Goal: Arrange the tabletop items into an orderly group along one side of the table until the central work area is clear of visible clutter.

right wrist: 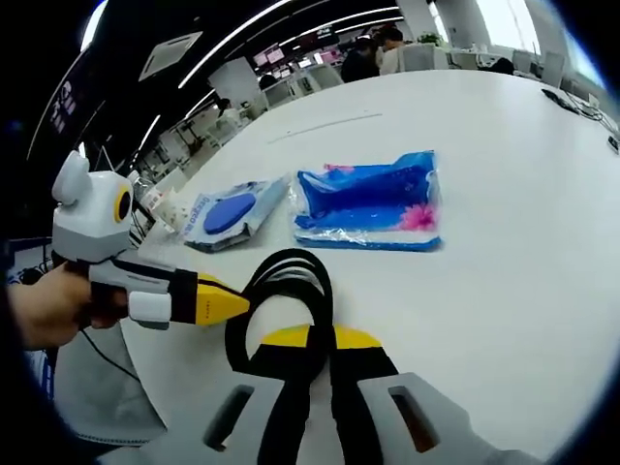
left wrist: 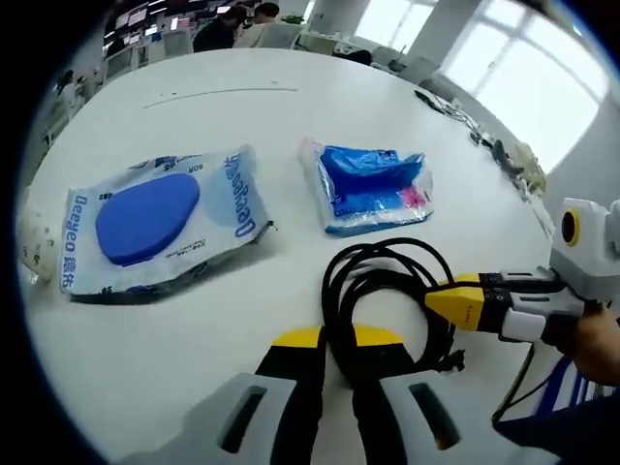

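Both claws, left (left wrist: 335, 360) and right (right wrist: 320, 360), are clamped on the coiled black cable (left wrist: 387, 300) near the surface's (left wrist: 291, 116) edge, so the tidying step seems to be moving it aside beside the blue packs (left wrist: 373, 186).

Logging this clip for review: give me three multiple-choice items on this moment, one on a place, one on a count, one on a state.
1. Where does the black cable lie?
A. nearest the grippers
B. on the wipes pack
C. at the table's far edge

2. How many plastic packs lie on the table?
A. one
B. two
C. four

3. What do both grippers grip?
A. a pack
B. nothing
C. the cable

Key: 1 A, the coil sits at the jaws. 2 B, wipes pack and blue pack. 3 C, left gripper and right gripper both pinch its loops.
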The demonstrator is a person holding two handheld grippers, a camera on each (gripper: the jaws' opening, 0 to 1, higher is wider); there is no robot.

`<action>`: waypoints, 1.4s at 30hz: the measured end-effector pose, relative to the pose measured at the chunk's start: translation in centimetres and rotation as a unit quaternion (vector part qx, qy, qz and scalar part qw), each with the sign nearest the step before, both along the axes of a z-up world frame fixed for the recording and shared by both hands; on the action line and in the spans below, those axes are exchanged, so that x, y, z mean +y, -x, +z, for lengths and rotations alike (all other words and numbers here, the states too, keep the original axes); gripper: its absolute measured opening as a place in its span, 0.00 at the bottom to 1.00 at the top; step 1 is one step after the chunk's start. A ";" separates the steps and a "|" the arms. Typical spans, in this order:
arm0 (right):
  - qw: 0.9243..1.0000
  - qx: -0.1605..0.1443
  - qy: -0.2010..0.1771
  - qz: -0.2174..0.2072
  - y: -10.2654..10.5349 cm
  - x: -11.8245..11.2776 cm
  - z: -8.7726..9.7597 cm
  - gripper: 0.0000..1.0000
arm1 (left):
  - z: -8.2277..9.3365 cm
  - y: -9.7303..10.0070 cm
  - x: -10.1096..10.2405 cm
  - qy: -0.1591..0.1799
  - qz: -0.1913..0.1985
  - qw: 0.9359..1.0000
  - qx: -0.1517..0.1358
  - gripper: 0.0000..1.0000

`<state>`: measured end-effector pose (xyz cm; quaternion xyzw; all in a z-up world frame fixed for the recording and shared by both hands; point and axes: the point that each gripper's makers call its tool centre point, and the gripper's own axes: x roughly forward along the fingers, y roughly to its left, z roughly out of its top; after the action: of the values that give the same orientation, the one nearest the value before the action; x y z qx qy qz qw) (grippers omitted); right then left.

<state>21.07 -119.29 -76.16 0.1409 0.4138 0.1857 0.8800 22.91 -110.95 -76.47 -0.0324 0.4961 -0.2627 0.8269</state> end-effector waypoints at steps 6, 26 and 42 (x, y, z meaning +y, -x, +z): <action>1.000 0.001 0.000 -0.007 0.0 0.0 0.0 0.02 | 0.0 -0.1 0.0 0.000 0.000 1.000 0.002 0.04; 0.987 -0.158 -0.026 -0.024 -2.3 -0.1 4.8 0.59 | 2.9 -1.6 0.8 -0.030 0.006 0.993 -0.118 0.77; 0.978 -0.207 -0.027 0.020 -0.1 1.0 9.0 0.69 | 9.1 0.8 4.5 -0.171 -0.144 0.945 -0.240 0.52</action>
<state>21.21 -118.29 -67.19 0.1152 0.2205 0.2396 0.9385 22.07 -106.40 -67.36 0.2452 0.3201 -0.2899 0.8680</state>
